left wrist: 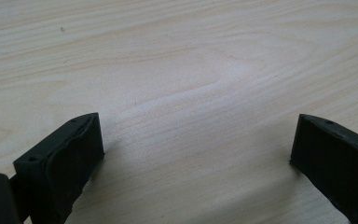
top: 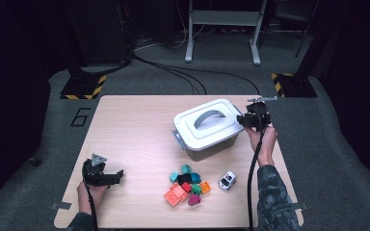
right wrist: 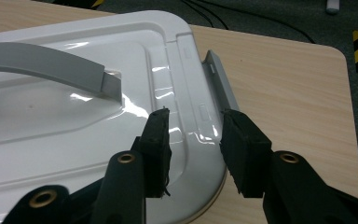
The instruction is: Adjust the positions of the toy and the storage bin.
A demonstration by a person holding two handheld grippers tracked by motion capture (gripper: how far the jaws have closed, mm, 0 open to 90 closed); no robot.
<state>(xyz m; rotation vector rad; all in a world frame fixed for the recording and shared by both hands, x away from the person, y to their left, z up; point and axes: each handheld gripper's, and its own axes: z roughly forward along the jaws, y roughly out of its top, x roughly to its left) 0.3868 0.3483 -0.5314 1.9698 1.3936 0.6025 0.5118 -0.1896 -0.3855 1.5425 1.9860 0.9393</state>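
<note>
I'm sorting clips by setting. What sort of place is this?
Probably a lab or recording studio, not a home: a lone wooden table on grey carpet, hazard-striped stand bases, loose floor cables, and dark surroundings.

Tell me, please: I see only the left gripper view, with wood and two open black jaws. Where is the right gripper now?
Observer: The right gripper is at the right end of a white box with its lid on, farther back on the table.
Operator: Does it hold the box?
Observer: Its jaws stand on either side of the lid's edge and the grey latch. I cannot tell whether they press.
Operator: What lies near my gripper?
Observer: A pile of coloured blocks lies to the right of the left gripper, with a small white toy car just beyond the pile.
</note>
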